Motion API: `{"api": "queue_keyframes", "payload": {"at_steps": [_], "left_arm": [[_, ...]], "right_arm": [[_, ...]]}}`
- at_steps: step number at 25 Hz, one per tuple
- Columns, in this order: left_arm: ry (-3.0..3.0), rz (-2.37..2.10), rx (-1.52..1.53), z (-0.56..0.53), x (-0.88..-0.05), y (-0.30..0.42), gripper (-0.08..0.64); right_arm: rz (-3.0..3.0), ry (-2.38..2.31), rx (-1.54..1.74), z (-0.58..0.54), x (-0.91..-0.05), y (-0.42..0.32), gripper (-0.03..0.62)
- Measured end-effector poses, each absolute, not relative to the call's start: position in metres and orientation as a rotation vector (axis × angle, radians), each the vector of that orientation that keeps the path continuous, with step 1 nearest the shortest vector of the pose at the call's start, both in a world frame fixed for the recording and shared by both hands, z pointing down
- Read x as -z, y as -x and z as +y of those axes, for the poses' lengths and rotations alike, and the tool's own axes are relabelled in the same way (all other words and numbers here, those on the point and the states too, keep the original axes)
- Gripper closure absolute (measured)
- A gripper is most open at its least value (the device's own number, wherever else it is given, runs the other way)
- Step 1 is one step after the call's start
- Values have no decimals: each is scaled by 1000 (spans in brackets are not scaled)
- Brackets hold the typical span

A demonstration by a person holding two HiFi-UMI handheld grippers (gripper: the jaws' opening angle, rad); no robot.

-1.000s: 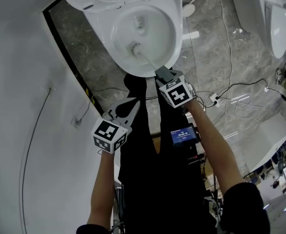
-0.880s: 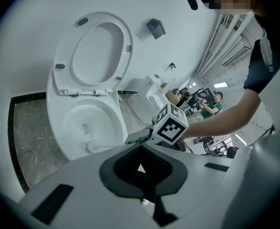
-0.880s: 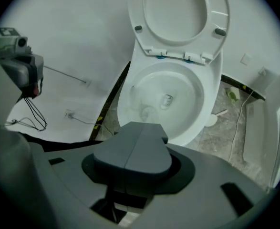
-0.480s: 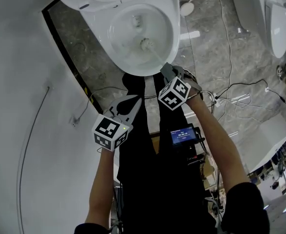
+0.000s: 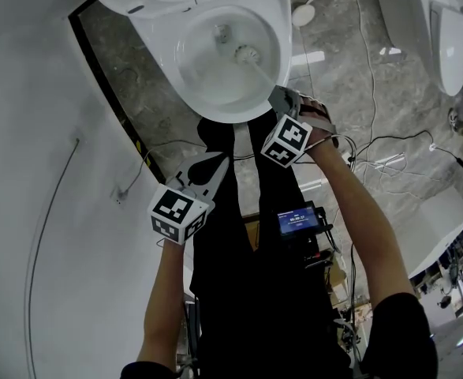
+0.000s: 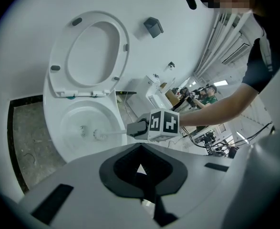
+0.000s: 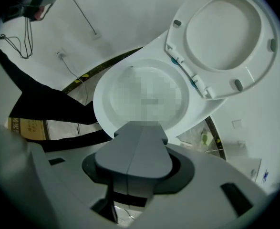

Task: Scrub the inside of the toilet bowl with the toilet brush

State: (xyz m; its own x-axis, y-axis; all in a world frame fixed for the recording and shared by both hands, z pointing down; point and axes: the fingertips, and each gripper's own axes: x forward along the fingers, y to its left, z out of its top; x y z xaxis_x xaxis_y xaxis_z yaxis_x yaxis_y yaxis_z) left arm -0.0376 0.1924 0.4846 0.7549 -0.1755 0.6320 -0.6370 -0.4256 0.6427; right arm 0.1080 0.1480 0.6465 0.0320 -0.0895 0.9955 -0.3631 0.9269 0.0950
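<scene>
Head view: the brush [image 5: 247, 54] sits low by the right inner wall of the bowl [image 5: 162, 54], its handle clamped in the right gripper [image 5: 279, 101]. Left gripper view: the left gripper [image 6: 140, 173] hangs idle, fingers closed on nothing. Right gripper view: the fingers press together on the handle end. The brush looks light and stiff, and probably wet, so it is best held there.

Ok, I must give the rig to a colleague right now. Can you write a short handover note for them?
Right hand-held gripper: shut on the handle of the white toilet brush. The bristle head is inside the white ceramic toilet bowl, near the bowl's right side in the head view.
Left hand-held gripper: shut, empty, held back from the bowl.
White toilet seat: raised.
Done: the brush is in the bowl.
Left: scrub round the inside. How much is already scrubbed does not show.
</scene>
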Motion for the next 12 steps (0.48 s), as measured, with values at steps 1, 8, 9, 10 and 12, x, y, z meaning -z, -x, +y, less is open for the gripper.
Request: {"api": "queue_keyframes", "payload": {"at_steps": [1,8,9,10,12], "left_arm": [[-1978,-617,-595,192,-485,38,549],[-1976,-618,-611,194,-488,43,549],[-1975,-621,-610,194,-488,43,549],[-1973,-623,-608,194,-488,44,549],[-1969,-624,-607,196,-488,45,549]], "right_arm": [[-1533,-361,-189,143,-647,-109,400],[-1512,-314,31,104,-650,-113,402],[-1507,-300,69,99,-651,-113,402],[-1499,-286,110,93,-651,-113,402],[-1484,-257,204,83,-652,-112,402]]}}
